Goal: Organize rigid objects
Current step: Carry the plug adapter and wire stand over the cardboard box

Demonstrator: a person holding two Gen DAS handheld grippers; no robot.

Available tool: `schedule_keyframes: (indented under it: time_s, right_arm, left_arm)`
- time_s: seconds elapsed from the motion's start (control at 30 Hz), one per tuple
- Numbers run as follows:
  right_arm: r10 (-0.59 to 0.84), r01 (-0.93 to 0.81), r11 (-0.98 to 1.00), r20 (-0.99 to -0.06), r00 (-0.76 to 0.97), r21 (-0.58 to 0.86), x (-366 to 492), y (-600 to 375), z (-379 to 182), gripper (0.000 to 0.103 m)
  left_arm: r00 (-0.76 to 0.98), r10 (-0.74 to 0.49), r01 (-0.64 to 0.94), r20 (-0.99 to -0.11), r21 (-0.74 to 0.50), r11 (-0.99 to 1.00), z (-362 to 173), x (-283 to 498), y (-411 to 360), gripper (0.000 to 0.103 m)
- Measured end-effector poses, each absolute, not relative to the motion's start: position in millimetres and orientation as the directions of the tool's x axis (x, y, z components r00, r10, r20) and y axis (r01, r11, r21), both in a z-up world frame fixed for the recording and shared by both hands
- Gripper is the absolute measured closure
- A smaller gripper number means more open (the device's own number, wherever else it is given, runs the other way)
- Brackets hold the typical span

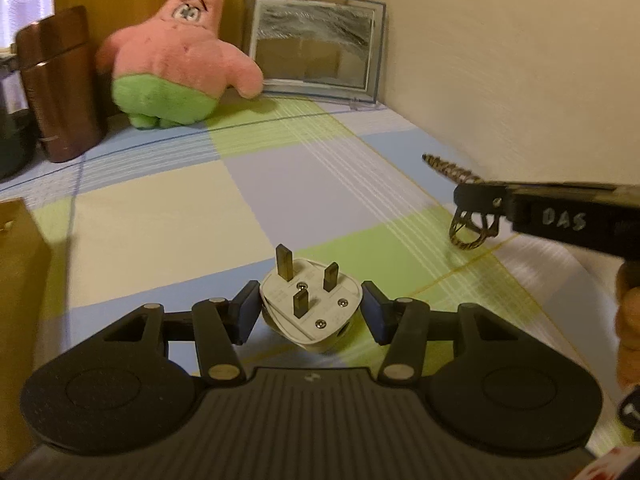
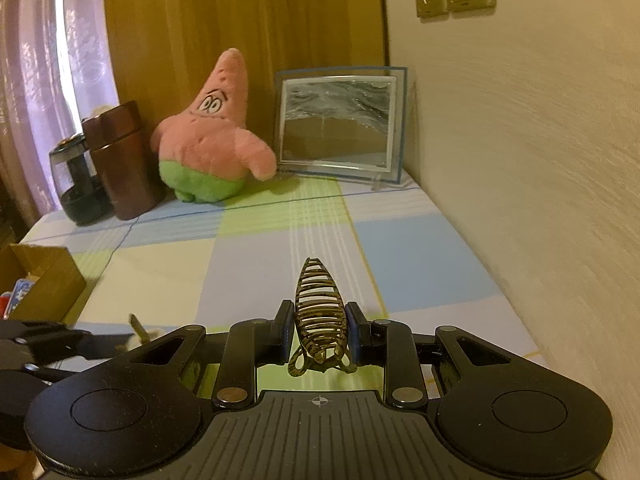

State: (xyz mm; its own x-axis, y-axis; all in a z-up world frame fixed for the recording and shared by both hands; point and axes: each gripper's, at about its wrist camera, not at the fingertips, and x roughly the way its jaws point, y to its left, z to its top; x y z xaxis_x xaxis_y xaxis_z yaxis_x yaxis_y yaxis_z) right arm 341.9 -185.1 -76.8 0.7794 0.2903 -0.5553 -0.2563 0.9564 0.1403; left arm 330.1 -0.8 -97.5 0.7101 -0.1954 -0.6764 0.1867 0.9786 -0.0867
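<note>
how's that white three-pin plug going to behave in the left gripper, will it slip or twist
The white plug looks hard and smooth, so it likely won't flex but could slip. Its rounded, tapering sides give the left gripper little flat surface, so it may twist. It seems small and probably light.

1. My left gripper [image 1: 310,312]: black linkage arms, silver pivot rivets, dark blue pads [image 1: 246,312], ribbed grey housing with a small crosshair mark.
2. My right gripper [image 2: 318,330]: same build; in the left wrist view, "DAS" is handwritten in white on its side.
</note>
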Motion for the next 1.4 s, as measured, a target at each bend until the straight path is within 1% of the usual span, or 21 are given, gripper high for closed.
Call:
schedule_keyframes:
  time_s: [0.37, 0.6, 1.07, 1.4]
  right_arm:
    - [0.302, -0.27, 0.952, -0.591, 0.748, 0.145, 276.2, -172.8, -68.9, 0.08]
    - [0.329, -0.246, 0.944, -0.61, 0.721, 0.218, 218.8, -174.4, -55.0, 0.08]
    - [0.382, -0.307, 0.924, -0.586, 0.715, 0.228, 114.6, -158.0, -15.8, 0.08]
    - [0.438, -0.372, 0.898, -0.568, 0.697, 0.235, 67.8, -137.7, 2.7, 0.08]
  left_arm:
    - [0.718, -0.185, 0.146, -0.671, -0.115, 0.983, -60.2, 261.4, 16.9, 0.054]
    - [0.722, -0.171, 0.132, -0.67, -0.109, 0.985, -37.1, 203.3, 21.2, 0.054]
    - [0.746, -0.135, 0.077, -0.652, -0.117, 0.99, 5.2, 100.3, 38.8, 0.054]
    - [0.758, -0.096, 0.061, -0.645, -0.077, 0.995, 22.4, 42.3, 55.9, 0.054]
